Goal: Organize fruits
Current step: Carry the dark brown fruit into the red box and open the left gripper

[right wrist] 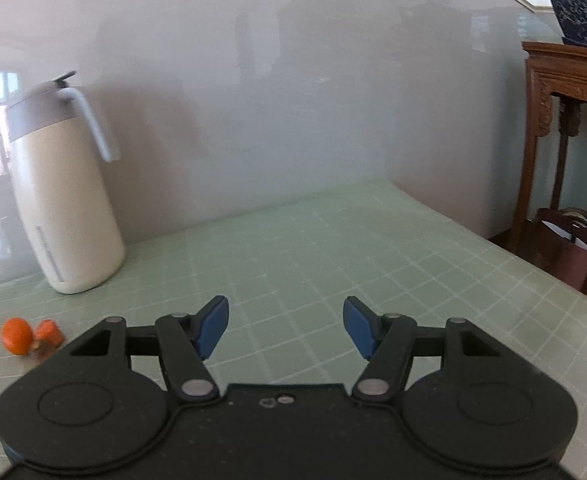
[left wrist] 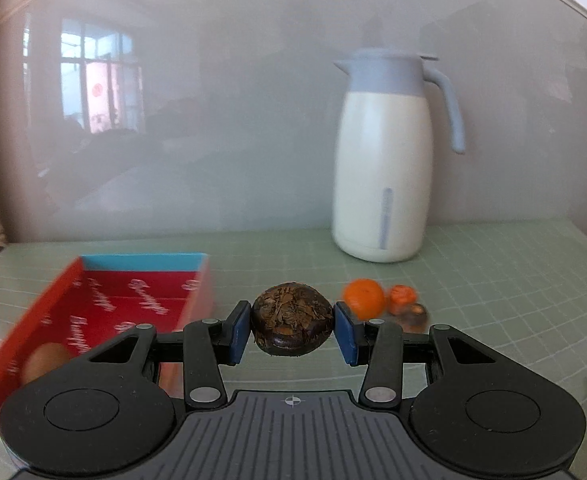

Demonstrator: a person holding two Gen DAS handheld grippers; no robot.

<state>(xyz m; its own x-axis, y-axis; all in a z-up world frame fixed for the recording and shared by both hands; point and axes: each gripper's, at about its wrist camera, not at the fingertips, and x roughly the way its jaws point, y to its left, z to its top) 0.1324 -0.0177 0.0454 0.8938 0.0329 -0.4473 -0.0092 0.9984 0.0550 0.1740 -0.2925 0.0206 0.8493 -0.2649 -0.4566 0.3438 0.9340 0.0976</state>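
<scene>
My left gripper (left wrist: pixel 292 326) is shut on a dark brown, flaky round fruit (left wrist: pixel 292 318), its blue pads pressing both sides, lifted above the green mat. To its left lies a red box (left wrist: pixel 105 304) with a blue far wall; a brownish fruit (left wrist: pixel 45 360) rests in its near corner. Right of the held fruit, on the mat, sit an orange (left wrist: pixel 364 297), a smaller orange fruit (left wrist: pixel 402 298) and a small dark fruit (left wrist: pixel 416 316). My right gripper (right wrist: pixel 285 328) is open with nothing between its fingers; the orange (right wrist: pixel 15 335) and smaller orange fruit (right wrist: pixel 48 331) lie far to its left.
A white jug with a pale blue lid and handle (left wrist: pixel 385 160) stands at the back by the glossy wall, also seen as the jug (right wrist: pixel 61 196). The green grid mat (right wrist: pixel 333 248) stretches right. A wooden stand (right wrist: pixel 565 128) with a bag below is beyond the table's right edge.
</scene>
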